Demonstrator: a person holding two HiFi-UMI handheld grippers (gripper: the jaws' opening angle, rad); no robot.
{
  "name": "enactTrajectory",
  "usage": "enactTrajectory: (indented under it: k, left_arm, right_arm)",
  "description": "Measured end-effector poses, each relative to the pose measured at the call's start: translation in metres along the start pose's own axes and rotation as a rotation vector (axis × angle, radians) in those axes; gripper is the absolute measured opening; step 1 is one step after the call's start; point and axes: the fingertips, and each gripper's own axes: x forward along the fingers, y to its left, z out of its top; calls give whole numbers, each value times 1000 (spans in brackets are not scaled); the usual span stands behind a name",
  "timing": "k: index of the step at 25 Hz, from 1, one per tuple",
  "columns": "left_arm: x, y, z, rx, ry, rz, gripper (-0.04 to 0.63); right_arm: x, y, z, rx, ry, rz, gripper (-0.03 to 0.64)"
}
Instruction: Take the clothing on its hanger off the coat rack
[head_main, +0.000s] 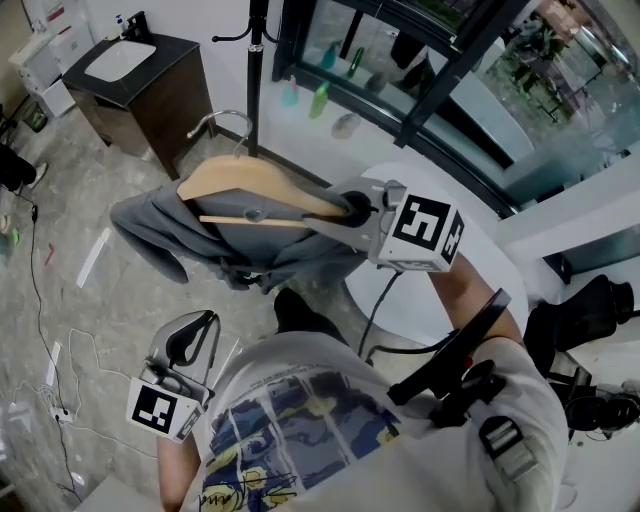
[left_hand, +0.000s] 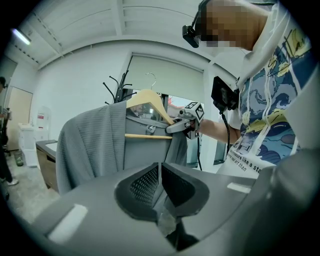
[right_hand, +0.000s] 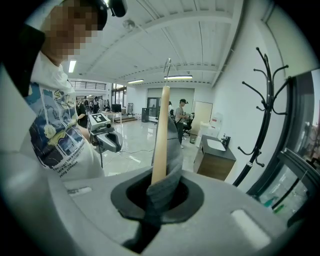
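Between the clenched jaws of the right gripper sits one shoulder end of the wooden hanger. The grey knit garment draped on it is pinched in too and hangs out beyond that claw in open air. Its wire hook catches on nothing, and the coat rack stands well apart to that claw's side, so the taking-off looks done, with at most carrying away left. The left gripper, jaws closed on nothing, waits low, short of the garment.

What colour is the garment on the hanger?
The garment is grey; left gripper view shows it best.
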Motion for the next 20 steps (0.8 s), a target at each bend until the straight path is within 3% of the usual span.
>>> enactTrajectory:
  k: [20]
  left_arm:
    - [7, -2, 7, 3, 18, -7, 24]
  right_arm:
    - [1, 10, -7, 7, 2, 28, 11]
